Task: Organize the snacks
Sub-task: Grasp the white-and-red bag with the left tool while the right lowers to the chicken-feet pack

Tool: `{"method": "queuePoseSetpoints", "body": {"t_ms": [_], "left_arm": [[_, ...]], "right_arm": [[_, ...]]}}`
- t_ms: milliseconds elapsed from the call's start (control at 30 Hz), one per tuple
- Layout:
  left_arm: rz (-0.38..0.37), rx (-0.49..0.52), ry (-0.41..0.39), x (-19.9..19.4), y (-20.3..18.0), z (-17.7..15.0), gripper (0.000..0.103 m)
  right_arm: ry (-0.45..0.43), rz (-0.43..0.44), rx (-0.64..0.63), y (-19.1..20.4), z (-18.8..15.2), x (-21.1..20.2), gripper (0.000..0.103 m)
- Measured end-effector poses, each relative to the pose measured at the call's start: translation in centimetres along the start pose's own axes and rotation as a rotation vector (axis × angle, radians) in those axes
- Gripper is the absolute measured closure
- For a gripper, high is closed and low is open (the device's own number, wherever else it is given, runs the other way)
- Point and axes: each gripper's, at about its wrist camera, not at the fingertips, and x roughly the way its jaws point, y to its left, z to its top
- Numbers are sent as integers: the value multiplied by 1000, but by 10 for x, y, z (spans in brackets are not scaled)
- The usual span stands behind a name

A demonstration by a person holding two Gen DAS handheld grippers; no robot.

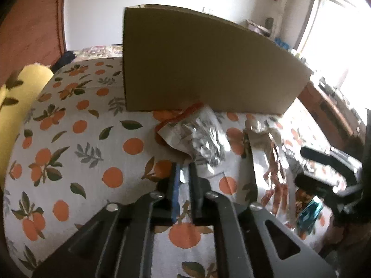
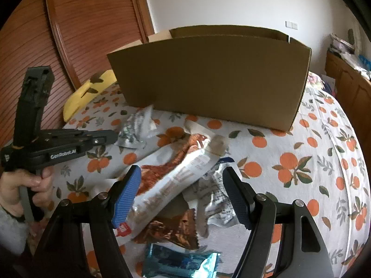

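A crumpled silver snack packet (image 1: 199, 139) lies on the orange-print bed sheet (image 1: 92, 153), just in front of the open cardboard box (image 1: 204, 64). My left gripper (image 1: 184, 169) is shut on the packet's near corner, and foil shows between the pads. From the right wrist view, the left gripper (image 2: 114, 136) meets the same silver packet (image 2: 134, 127) at the left. My right gripper (image 2: 182, 171) stands open above a long white-and-orange packet (image 2: 171, 176). Around it lie another silver packet (image 2: 213, 192), a brown one (image 2: 171, 229) and a teal one (image 2: 180, 261).
The cardboard box (image 2: 208, 76) stands upright with its top open at the back of the bed. A yellow pillow (image 2: 88, 92) lies to its left against a wooden louvred door (image 2: 69, 34). A wooden cabinet (image 2: 347, 88) stands at the right. A person's hand (image 2: 30, 185) holds the left gripper.
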Motion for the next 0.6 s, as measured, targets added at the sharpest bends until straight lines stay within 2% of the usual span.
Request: {"method": "queuePoseSetpoints", "body": {"t_ms": [33,67,100,200,433,600], "left_arm": [[-11,-15,-6,-1,1,2,86],[-20,-26,-9,-2,2,5,73],[-26,-37,-12,-2,2,7,64],[-55,-73,-6,1,2,16,63],[-43,-103,71,28,-12,26,61],[10,-62,84,37,-29,29,59]], "right_arm": [[-2,1,-3,1,0,-1,29],[-5,1,-8,3,0,-3,29],[-6,0,-15,5,1,-4,29],[-11,0,-28,9,0,-8,29],[-21,20,-14,-1,-5,-14,29],[-19,43,28,-16,-11,-10,29]]}}
